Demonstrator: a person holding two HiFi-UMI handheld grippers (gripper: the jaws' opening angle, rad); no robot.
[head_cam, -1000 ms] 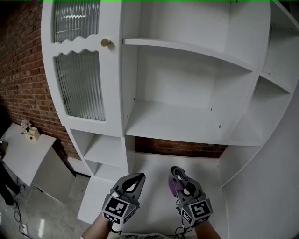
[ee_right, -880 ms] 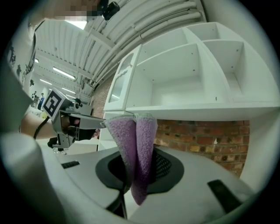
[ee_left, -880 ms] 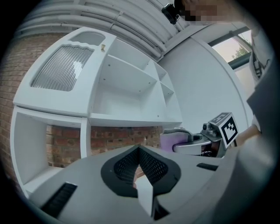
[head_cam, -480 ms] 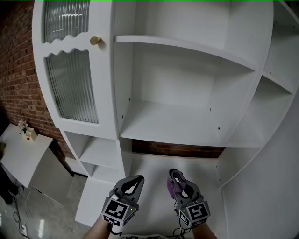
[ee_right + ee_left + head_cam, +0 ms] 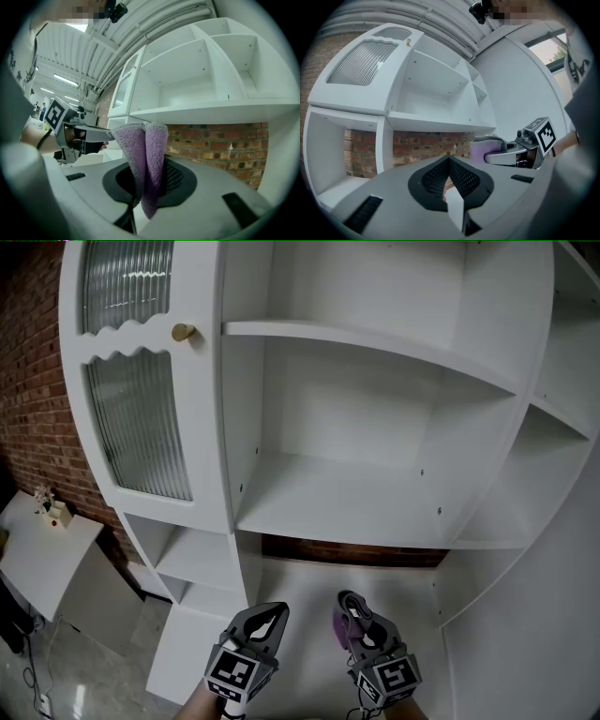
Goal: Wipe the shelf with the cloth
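Purple cloth (image 5: 144, 159) is being pinched in the right claw (image 5: 352, 606), low at 6 o'clock beneath the white shelf (image 5: 347, 507). The left claw (image 5: 268, 615) (jaws pressed together, nothing between) is being held beside it.

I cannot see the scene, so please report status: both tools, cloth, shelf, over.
Left tool shut, empty. Right tool shut on purple fluffy cloth. White open shelf unit ahead, not yet touched. Nothing seen in the way.
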